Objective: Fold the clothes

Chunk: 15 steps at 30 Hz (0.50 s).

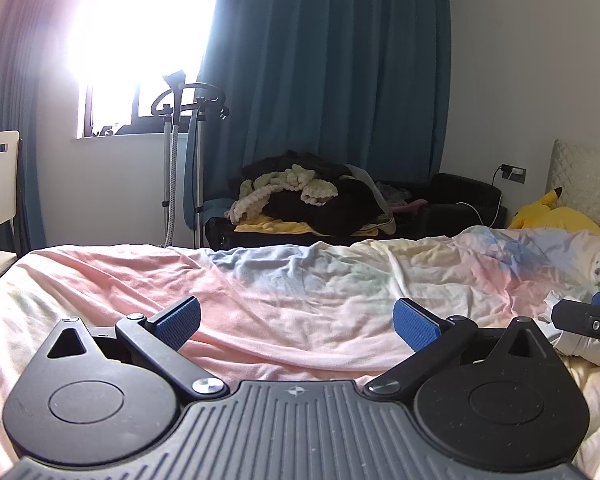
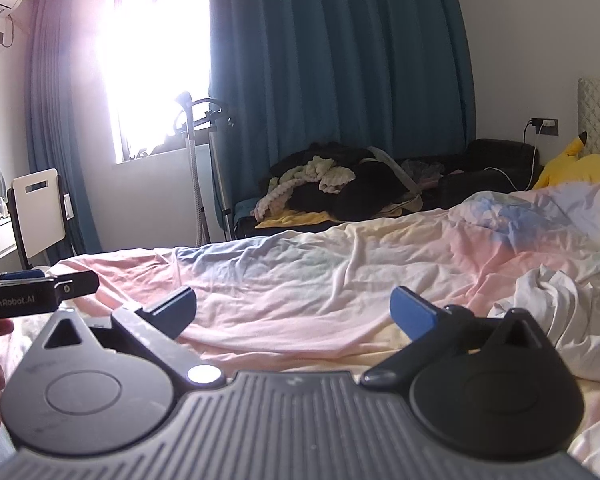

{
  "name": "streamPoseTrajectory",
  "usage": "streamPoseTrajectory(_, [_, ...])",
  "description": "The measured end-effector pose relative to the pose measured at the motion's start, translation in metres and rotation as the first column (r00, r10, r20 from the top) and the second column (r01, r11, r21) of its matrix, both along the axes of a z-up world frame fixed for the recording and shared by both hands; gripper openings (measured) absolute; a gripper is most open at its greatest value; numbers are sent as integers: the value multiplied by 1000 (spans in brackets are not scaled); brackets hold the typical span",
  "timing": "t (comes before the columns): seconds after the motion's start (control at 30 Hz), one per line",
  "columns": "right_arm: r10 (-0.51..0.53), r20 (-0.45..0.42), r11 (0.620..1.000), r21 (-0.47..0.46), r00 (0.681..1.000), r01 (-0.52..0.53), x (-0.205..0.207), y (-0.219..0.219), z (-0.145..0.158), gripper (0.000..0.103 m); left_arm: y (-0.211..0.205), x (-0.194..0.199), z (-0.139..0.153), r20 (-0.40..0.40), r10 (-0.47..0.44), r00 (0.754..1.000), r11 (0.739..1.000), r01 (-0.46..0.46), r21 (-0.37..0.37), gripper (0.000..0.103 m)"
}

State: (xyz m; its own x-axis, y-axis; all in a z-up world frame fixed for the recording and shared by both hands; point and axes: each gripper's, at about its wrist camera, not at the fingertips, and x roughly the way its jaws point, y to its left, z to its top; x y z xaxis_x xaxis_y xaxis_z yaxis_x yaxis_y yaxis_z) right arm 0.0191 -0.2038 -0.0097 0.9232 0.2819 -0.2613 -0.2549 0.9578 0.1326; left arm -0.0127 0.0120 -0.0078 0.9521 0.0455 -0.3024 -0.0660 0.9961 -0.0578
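Note:
Both grippers hover low over a bed with a rumpled pastel pink, yellow and blue sheet (image 1: pixel 284 292). My left gripper (image 1: pixel 296 326) is open, its blue pads wide apart with only sheet between them. My right gripper (image 2: pixel 294 312) is also open and holds nothing. A crumpled white garment (image 2: pixel 556 300) lies on the bed just right of the right gripper's right finger; in the left wrist view a bit of the white garment (image 1: pixel 580 344) shows at the far right under the other gripper's tip. The left gripper's body (image 2: pixel 28 296) shows at the left edge of the right wrist view.
Beyond the bed a dark sofa (image 2: pixel 484 180) carries a heap of clothes (image 2: pixel 340 184). A garment steamer stand (image 1: pixel 180 152) is by the bright window, with blue curtains (image 1: pixel 332 60) behind. A yellow plush toy (image 2: pixel 580 164) lies by the headboard. A white chair (image 2: pixel 40 212) stands left.

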Motion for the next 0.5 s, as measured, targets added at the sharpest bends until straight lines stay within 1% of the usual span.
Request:
streamPoseTrajectory(0.27, [-19, 9, 1000, -1, 1000, 19, 0, -2, 0, 103, -2, -1, 0, 0, 9, 1000, 1000, -9, 11, 103])
streamPoseTrajectory(0.5, [-14, 22, 1000, 2, 1000, 14, -3, -1, -1, 103, -3, 1, 0, -1, 15, 1000, 1000, -15, 19, 103])
